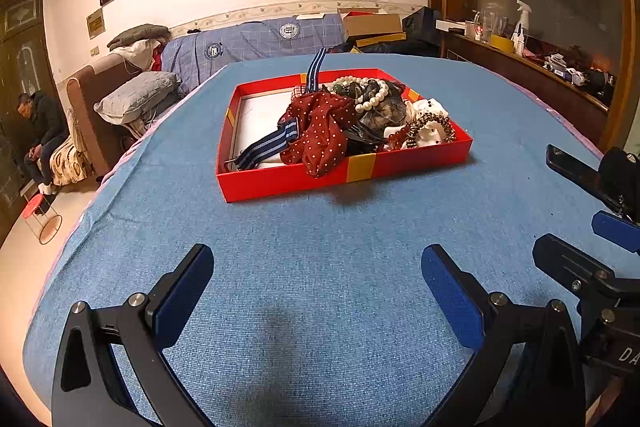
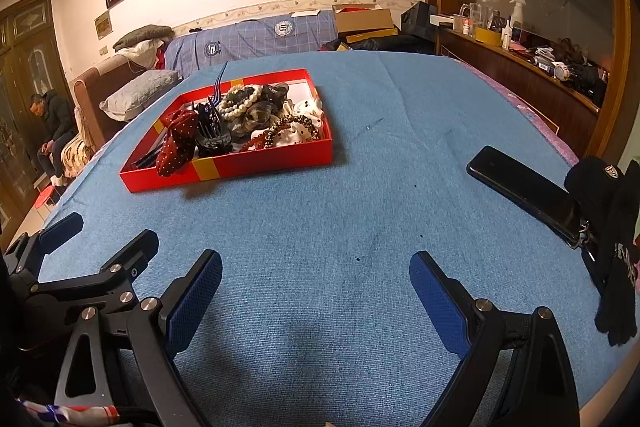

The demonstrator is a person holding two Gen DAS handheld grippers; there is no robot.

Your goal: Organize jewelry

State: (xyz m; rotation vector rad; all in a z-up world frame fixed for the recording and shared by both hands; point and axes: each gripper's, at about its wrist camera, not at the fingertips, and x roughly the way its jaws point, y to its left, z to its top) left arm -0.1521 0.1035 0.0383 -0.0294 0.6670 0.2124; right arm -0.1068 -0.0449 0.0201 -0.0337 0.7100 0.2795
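Note:
A shallow red box [image 1: 416, 159] [image 2: 276, 157] stands on the blue tablecloth ahead of both grippers. It holds a heap of accessories: a white pearl bracelet [image 1: 374, 99] [image 2: 240, 107], a red dotted scrunchie [image 1: 324, 135] [image 2: 178, 139], a blue striped band [image 1: 266, 147], an amber bead bracelet [image 1: 404, 135] [image 2: 260, 139] and a white dotted scrunchie [image 1: 430, 107] [image 2: 308, 109]. My left gripper [image 1: 318, 273] is open and empty, well short of the box. My right gripper [image 2: 316, 279] is open and empty, to the right of the left one.
A black phone [image 2: 524, 189] [image 1: 576, 175] and black gloves [image 2: 616, 239] lie at the table's right edge. The blue tablecloth [image 1: 320, 227] [image 2: 400, 167] covers the table. A sofa, a seated person and a cluttered sideboard are beyond.

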